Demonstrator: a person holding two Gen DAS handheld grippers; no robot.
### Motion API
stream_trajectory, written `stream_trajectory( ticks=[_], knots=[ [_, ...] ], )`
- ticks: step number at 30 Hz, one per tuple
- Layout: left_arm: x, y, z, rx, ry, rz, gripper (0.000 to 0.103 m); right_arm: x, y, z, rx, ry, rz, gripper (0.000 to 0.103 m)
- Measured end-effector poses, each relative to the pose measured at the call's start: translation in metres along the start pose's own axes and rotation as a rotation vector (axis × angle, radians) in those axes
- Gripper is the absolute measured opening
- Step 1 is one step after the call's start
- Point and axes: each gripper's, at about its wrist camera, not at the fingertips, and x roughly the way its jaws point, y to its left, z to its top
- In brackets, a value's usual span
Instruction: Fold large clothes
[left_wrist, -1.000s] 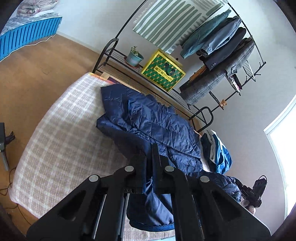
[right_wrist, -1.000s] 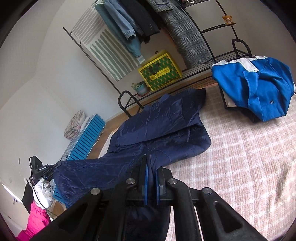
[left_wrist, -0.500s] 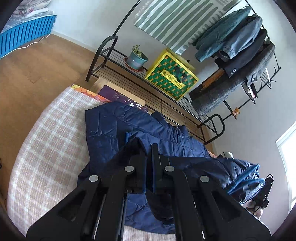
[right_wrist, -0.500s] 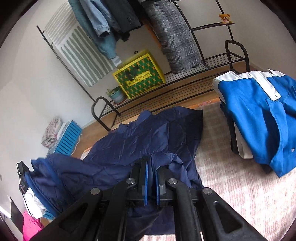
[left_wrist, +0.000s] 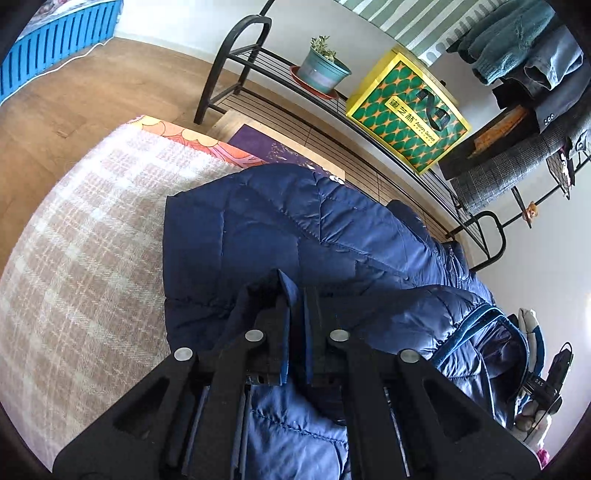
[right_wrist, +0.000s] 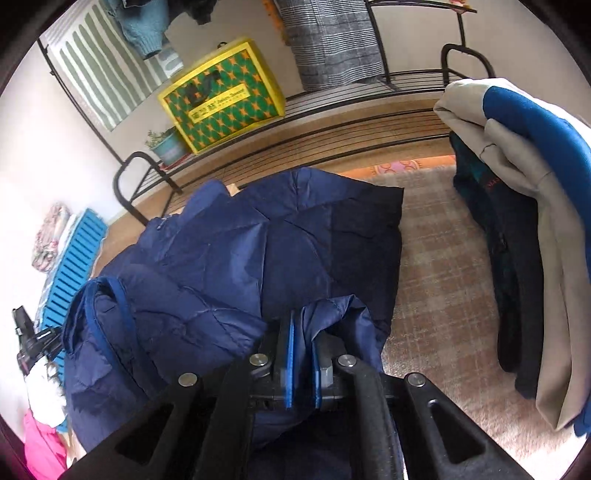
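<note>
A navy quilted puffer jacket (left_wrist: 295, 225) lies on the plaid bed cover (left_wrist: 92, 240), reaching toward the bed's far edge. My left gripper (left_wrist: 297, 295) is shut on a fold of the jacket and holds it over the jacket's body. In the right wrist view the same jacket (right_wrist: 280, 251) is doubled over itself. My right gripper (right_wrist: 301, 328) is shut on another fold of the jacket, which bunches around its fingers.
A stack of folded clothes (right_wrist: 517, 206), blue and beige on top, sits on the bed at the right. Beyond the bed stands a black metal rack (left_wrist: 332, 107) with a yellow-green box (left_wrist: 406, 110), a potted plant (left_wrist: 323, 70) and hanging coats.
Both grippers have carried the jacket's near part forward over its body toward the rack. The long trailing section is now doubled onto the jacket, and the cameras are lower and closer.
</note>
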Motion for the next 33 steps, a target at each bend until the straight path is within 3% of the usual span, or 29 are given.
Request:
stream_trajectory(
  ticks=[2,4,6,8,9,11,16,21,24,26,28,31,33],
  knots=[
    [-0.006,0.005,0.006,-0.013,0.003,-0.043,0.019,-0.006,-0.009,0.002,-0.003,0.005,0.03,0.028],
    [-0.021,0.012,0.014,-0.031,-0.032,-0.099,0.041,-0.015,-0.015,0.001,-0.014,-0.008,0.059,0.033],
    [-0.042,0.018,0.022,-0.03,-0.103,-0.106,0.049,-0.027,-0.018,-0.001,-0.03,-0.043,0.069,0.042],
    [-0.058,0.022,0.028,0.012,-0.135,-0.095,0.049,-0.044,-0.022,-0.004,-0.069,-0.112,0.048,0.061],
    [-0.061,0.023,0.03,0.043,-0.136,-0.079,0.049,-0.05,-0.021,-0.005,-0.097,-0.135,0.031,0.063],
    [-0.058,0.019,0.029,0.135,-0.105,-0.019,0.049,-0.052,-0.022,-0.007,-0.153,-0.141,0.011,0.063],
    [-0.026,0.002,0.018,0.298,0.016,0.039,0.049,-0.027,-0.009,-0.003,-0.239,-0.1,-0.067,0.066],
    [0.003,-0.001,0.015,0.273,0.066,0.065,0.049,0.003,-0.003,0.008,-0.275,-0.053,-0.129,0.07],
    [0.01,-0.006,0.012,0.293,0.076,0.073,0.049,0.01,-0.004,0.01,-0.268,-0.01,-0.104,0.06],
    [0.013,-0.01,0.009,0.312,0.077,0.086,0.038,0.012,-0.005,0.008,-0.281,-0.001,-0.077,0.041],
    [0.015,-0.015,0.006,0.333,0.082,0.11,0.013,0.014,-0.003,0.004,-0.306,0.006,-0.079,0.028],
    [0.013,-0.027,0.001,0.395,0.059,0.148,0.002,0.012,0.003,-0.002,-0.343,-0.01,-0.105,0.005],
    [0.009,-0.034,-0.002,0.43,0.032,0.176,0.001,0.008,0.008,-0.004,-0.358,-0.03,-0.114,0.001]
  ],
)
